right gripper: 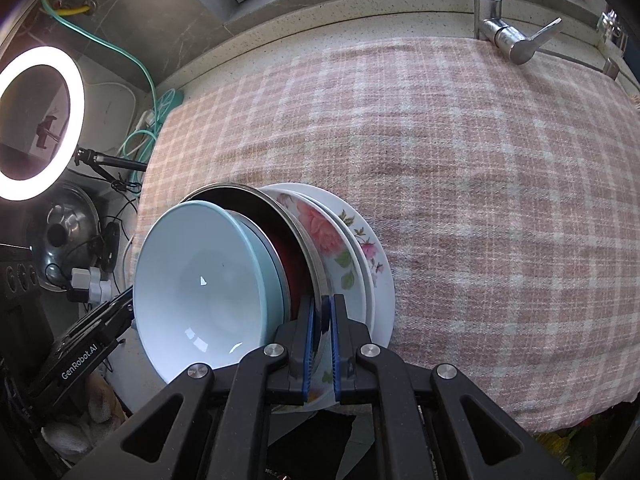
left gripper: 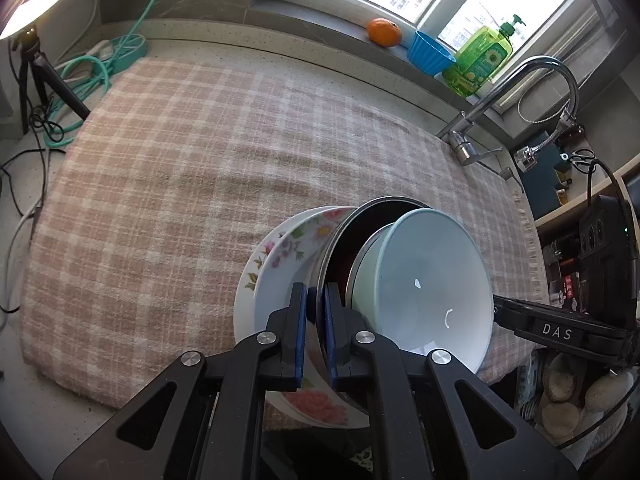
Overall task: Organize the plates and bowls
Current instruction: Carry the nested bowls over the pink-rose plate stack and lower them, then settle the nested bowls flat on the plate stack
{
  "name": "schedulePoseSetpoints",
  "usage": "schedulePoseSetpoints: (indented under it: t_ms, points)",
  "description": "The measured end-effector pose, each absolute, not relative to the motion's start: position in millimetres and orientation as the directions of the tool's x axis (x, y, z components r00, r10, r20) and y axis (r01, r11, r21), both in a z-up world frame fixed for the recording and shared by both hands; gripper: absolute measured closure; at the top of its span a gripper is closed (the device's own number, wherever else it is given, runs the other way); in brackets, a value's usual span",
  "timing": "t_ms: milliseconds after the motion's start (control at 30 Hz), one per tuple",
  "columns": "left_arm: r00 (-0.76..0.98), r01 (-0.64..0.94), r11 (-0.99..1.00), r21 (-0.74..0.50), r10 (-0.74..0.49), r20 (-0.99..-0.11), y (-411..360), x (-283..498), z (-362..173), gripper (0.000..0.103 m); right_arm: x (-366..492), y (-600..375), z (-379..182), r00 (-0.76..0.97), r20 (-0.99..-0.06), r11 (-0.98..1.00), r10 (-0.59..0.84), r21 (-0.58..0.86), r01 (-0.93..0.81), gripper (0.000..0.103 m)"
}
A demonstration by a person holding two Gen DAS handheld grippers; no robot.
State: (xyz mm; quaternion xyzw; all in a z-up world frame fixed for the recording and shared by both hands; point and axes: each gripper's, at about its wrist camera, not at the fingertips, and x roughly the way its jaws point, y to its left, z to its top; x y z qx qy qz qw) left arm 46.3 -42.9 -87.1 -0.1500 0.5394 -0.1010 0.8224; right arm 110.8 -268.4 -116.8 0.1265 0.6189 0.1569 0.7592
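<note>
A nested stack of dishes hangs tilted over the front edge of the checked cloth [left gripper: 180, 160]. Floral plates [left gripper: 280, 256] [right gripper: 360, 248] lie undermost. On them sits a steel-rimmed bowl [left gripper: 344, 224] [right gripper: 288, 216] with a dark red inside. A pale green dish [left gripper: 362, 268] and a light blue bowl [left gripper: 432, 280] [right gripper: 200, 272] rest in it. My left gripper [left gripper: 316, 296] is shut on the steel rim at one side. At the opposite side my right gripper [right gripper: 323, 304] is shut on the same rim. Whether the stack touches the cloth I cannot tell.
A faucet [left gripper: 520, 80] [right gripper: 504, 28] stands at the cloth's far right. On the sill are an orange [left gripper: 384, 32], a blue cup [left gripper: 430, 54] and a green soap bottle [left gripper: 480, 60]. A ring light [right gripper: 40, 120], tripod [left gripper: 36, 76] and turquoise cables [left gripper: 96, 68] crowd the left.
</note>
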Motion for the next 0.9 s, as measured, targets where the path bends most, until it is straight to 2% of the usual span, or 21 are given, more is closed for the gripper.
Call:
schedulePoseSetpoints:
  t_ms: [633,767,900]
  points:
    - [0.389,0.034,0.937,-0.348,-0.333,-0.859,-37.9,49.2,-85.7,0.096,114.3,-267.9,-115.5,0.2,-0.893,0.915,0.404,0.396,-0.08,0.094]
    - [0.387,0.055,0.942,-0.331,-0.326,-0.863,-36.0,48.4,-84.3,0.092,112.6,-265.5,-111.1,0.23,-0.894,0.923,0.384,0.371,-0.099,0.094]
    - [0.386,0.069,0.943,-0.326,-0.326,-0.863,-33.4,48.3,-82.4,0.091,111.2,-266.6,-107.6,0.256,-0.89,0.926,0.377,0.366,-0.094,0.088]
